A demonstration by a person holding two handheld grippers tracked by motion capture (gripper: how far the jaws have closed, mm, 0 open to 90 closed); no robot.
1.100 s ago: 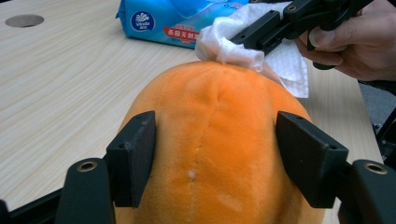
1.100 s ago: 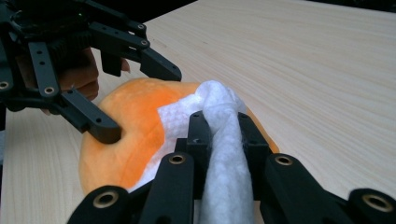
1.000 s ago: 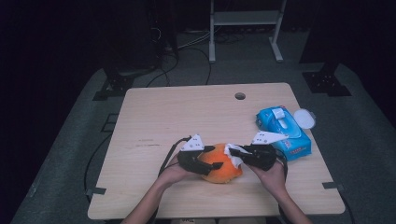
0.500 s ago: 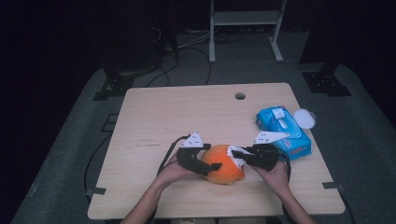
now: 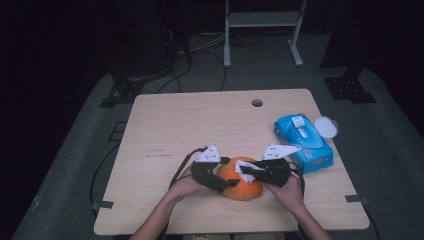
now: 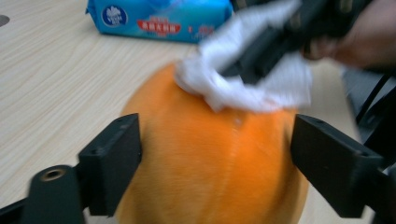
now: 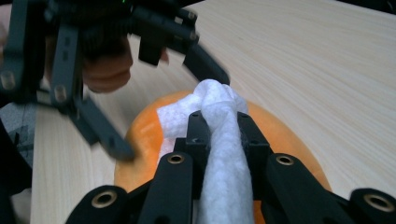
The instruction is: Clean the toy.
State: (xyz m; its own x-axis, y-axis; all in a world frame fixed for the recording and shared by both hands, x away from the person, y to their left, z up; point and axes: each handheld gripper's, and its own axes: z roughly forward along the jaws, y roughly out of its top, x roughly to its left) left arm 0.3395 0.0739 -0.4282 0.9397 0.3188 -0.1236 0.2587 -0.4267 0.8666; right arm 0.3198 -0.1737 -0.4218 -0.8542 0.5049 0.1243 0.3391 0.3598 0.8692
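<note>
The left tongs (image 5: 231, 183) have just been opening and now stand wide around the orange fruit (image 5: 241, 181) at the near edge of the tabletop (image 5: 200, 120), pads apparently off its skin. The fruit looks free to be turned or re-gripped. The right tongs (image 5: 248, 169) stay closed on a white wipe (image 7: 219, 140), pressing it on top. The blue wipe pack (image 5: 303, 142) lies apart, lid open.

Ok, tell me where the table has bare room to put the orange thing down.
Free: the table's left half and the far strip by the hole. Crowded: the near middle, around the orange thing, and right, by the blue wipes pack.
</note>
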